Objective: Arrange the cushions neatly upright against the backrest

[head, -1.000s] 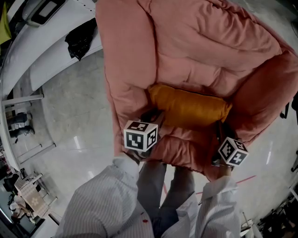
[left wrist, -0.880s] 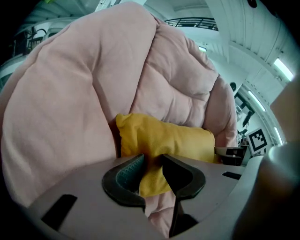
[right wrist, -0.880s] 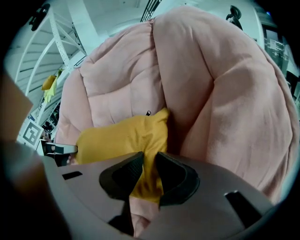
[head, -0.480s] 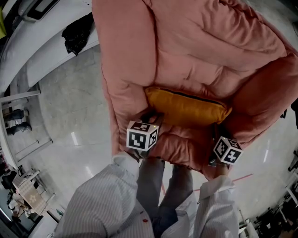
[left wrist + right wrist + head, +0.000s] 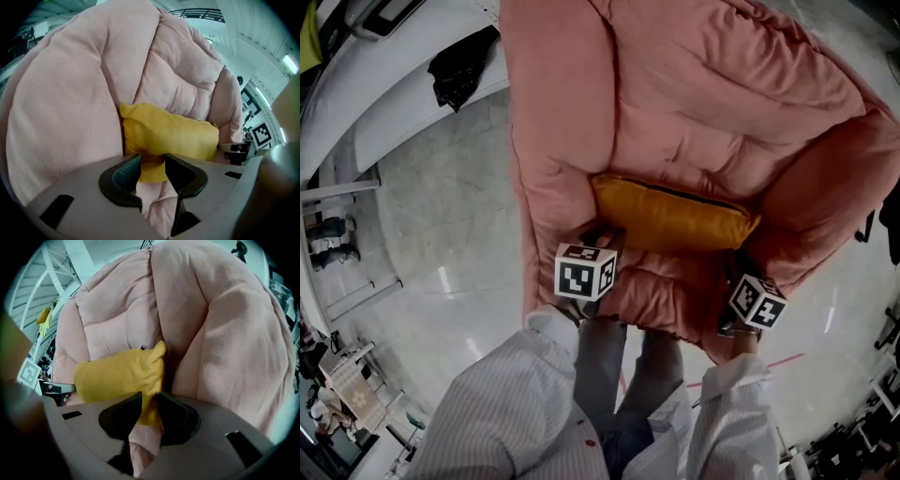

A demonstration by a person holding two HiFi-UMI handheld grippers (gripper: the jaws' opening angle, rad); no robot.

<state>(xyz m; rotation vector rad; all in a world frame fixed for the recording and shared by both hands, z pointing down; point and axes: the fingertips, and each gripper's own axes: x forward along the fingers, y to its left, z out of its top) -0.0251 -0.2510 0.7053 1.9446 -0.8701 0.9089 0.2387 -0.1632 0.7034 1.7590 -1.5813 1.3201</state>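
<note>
A mustard-yellow cushion [image 5: 670, 217] stands on its long edge on the seat of a pink padded armchair [image 5: 694, 94], leaning against the backrest. My left gripper [image 5: 602, 234] is at its lower left corner. In the left gripper view the jaws [image 5: 152, 159] are opening, and the cushion's [image 5: 173, 133] bottom edge lies loosely between the tips. My right gripper [image 5: 741, 261] is at the lower right corner. In the right gripper view its jaws [image 5: 149, 397] pinch a fold of the cushion's [image 5: 122, 373] edge.
The chair's thick arms [image 5: 553, 141] rise on both sides of the seat. A pale glossy floor [image 5: 450, 244] surrounds it, with a red tape line [image 5: 787, 361] at the right. A black bag [image 5: 459, 75] lies on a white bench at upper left.
The cushion has turned from a rounded slump to standing flatter against the backrest. Both grippers have drawn back slightly toward the seat's front edge.
</note>
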